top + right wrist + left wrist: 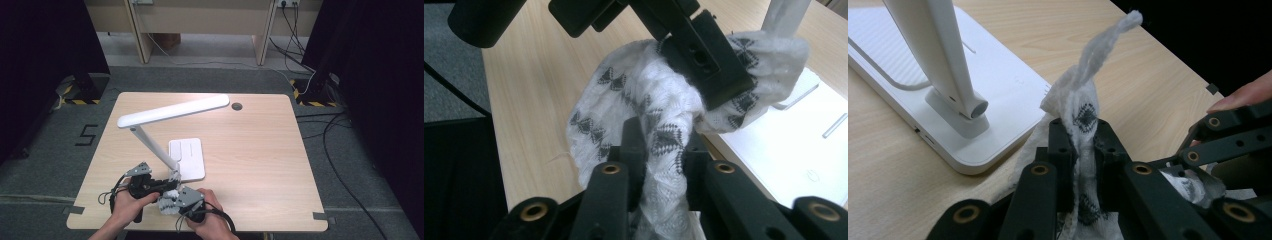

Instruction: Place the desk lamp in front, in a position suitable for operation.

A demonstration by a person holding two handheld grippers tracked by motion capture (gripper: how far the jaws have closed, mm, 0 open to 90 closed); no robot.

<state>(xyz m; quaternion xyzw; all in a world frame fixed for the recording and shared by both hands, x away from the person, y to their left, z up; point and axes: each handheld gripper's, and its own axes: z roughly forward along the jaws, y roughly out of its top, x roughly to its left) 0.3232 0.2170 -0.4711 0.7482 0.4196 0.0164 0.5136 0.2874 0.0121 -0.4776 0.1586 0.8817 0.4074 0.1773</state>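
You have the patterned white cloth (644,120) pinched in both the left gripper (1083,145) and right gripper (659,145) jaws just beside the lamp base (187,157), gathered but not yet wiping it.

White desk lamp (172,111) on light wood tabletop (260,150), flat base (187,157) near centre, arm slanting up left. Round cable grommet (236,106) at far edge. Grey carpet (350,165) around.
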